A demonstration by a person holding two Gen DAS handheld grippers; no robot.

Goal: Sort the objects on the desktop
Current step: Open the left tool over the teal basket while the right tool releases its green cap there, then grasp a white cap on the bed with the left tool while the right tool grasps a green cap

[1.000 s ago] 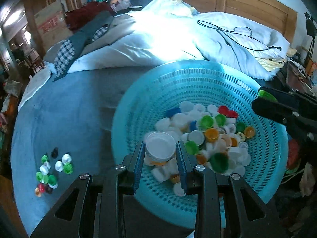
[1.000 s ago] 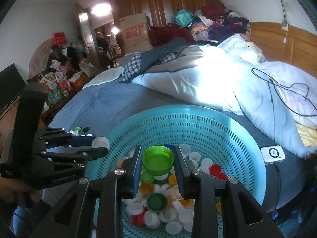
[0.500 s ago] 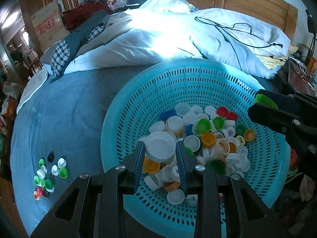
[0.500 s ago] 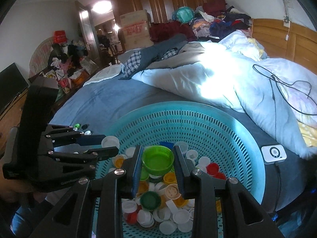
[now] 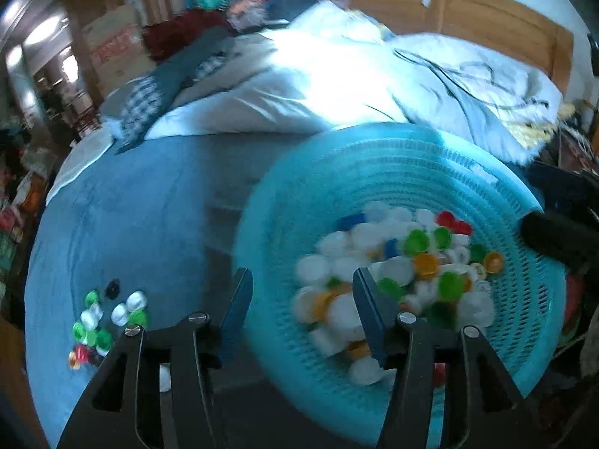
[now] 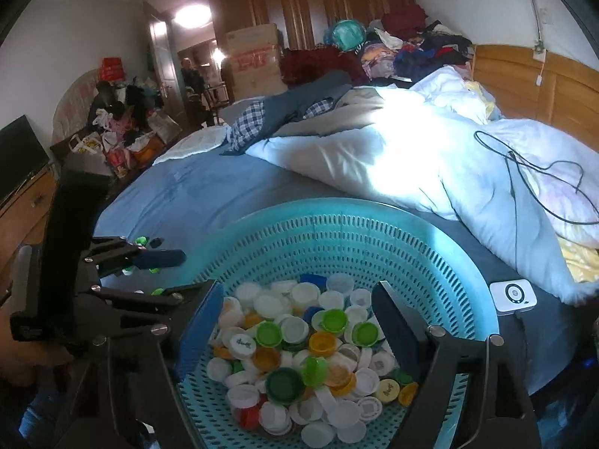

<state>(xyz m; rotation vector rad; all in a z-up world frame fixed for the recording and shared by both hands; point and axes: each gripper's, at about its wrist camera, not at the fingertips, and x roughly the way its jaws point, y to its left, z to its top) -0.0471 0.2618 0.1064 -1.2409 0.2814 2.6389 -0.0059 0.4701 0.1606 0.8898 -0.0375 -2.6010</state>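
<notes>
A round turquoise perforated basket (image 5: 284,202) (image 6: 337,232) sits on the blue bedspread and holds many bottle caps (image 6: 299,344), white, green, orange, red and blue. My left gripper (image 5: 299,299) is open and empty over the basket's left rim; its view is blurred. My right gripper (image 6: 295,318) is open and empty above the cap pile. The left gripper also shows in the right wrist view (image 6: 112,273). A small group of sorted caps (image 5: 101,321), mostly green and white, lies on the bedspread at the left.
A white duvet (image 6: 393,157) with a black cable (image 6: 531,172) lies behind the basket. A small white device (image 6: 513,293) sits right of the basket. Clothes pile up at the head of the bed. The right gripper's dark body (image 5: 558,239) is at the right edge.
Both grippers have opened. The white cap has left the left jaws and the green cap has left the right jaws. The left gripper has swung left, towards the basket's rim.
</notes>
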